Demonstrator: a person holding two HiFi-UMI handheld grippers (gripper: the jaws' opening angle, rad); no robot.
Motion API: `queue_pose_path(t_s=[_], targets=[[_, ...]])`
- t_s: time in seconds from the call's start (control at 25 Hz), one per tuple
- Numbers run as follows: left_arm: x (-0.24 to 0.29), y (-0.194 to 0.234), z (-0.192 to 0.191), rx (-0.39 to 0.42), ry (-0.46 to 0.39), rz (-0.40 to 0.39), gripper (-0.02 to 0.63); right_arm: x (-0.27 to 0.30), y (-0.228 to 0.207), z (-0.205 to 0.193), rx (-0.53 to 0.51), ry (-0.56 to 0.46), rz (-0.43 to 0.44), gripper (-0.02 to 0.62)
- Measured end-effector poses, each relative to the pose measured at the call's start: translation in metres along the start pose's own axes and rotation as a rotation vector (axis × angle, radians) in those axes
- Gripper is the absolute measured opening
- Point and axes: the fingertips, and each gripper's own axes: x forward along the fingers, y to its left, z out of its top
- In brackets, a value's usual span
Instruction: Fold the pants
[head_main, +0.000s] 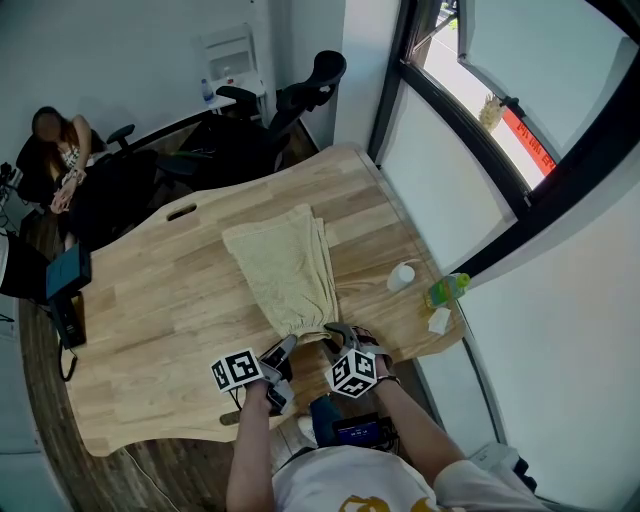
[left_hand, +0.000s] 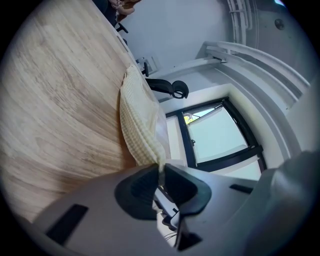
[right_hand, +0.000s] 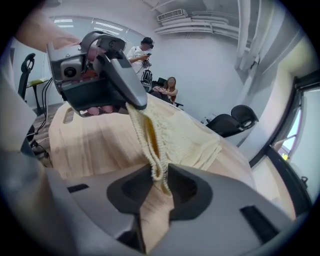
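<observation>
Pale yellow pants (head_main: 285, 265) lie lengthwise on the wooden table (head_main: 160, 330), with their near end lifted at the front edge. My left gripper (head_main: 288, 346) is shut on a thin edge of that near end, and the cloth (left_hand: 137, 125) runs away from its jaws (left_hand: 161, 172). My right gripper (head_main: 335, 332) sits just right of it, shut on the ribbed waistband (right_hand: 155, 150), which is bunched between its pads (right_hand: 161, 180). In the right gripper view the left gripper (right_hand: 135, 102) holds the same waistband a little higher.
A white bottle (head_main: 401, 277), a green bottle (head_main: 446, 290) and a white wad (head_main: 438, 320) stand near the table's right edge. Black devices (head_main: 68, 285) lie at the left edge. Office chairs (head_main: 300, 95) and a seated person (head_main: 60, 150) are beyond the table.
</observation>
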Motion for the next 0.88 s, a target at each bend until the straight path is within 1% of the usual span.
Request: queue_pose_path(t_s=[0.04,0.08,0.2,0.32,0.6,0.8,0.88], targets=[[-0.001,-0.001,0.001,-0.003,-0.005,-0.004,0.041,-0.001,0.000,0.002,0.000,-0.003,0.000,0.082],[-0.002,-0.003,0.001,-0.004,-0.009,-0.008,0.041,-0.003,0.001,0.003,0.000,-0.003,0.002,0.070],[-0.007,-0.009,0.002,0.010,-0.012,-0.016,0.041,-0.011,0.002,0.010,0.002,-0.012,0.000,0.055],[-0.015,-0.015,0.003,0.027,-0.021,-0.027,0.041,-0.023,0.002,0.019,0.018,-0.040,-0.003,0.052],[-0.041,-0.021,-0.004,0.035,-0.055,-0.045,0.041,-0.046,0.013,0.037,0.000,-0.073,-0.003,0.049],[-0.061,-0.025,-0.013,0.046,-0.080,-0.065,0.041,-0.063,0.027,0.047,0.054,-0.101,0.019,0.051],[-0.067,-0.028,-0.016,0.035,-0.094,-0.086,0.041,-0.071,0.031,0.051,0.078,-0.117,0.022,0.049]])
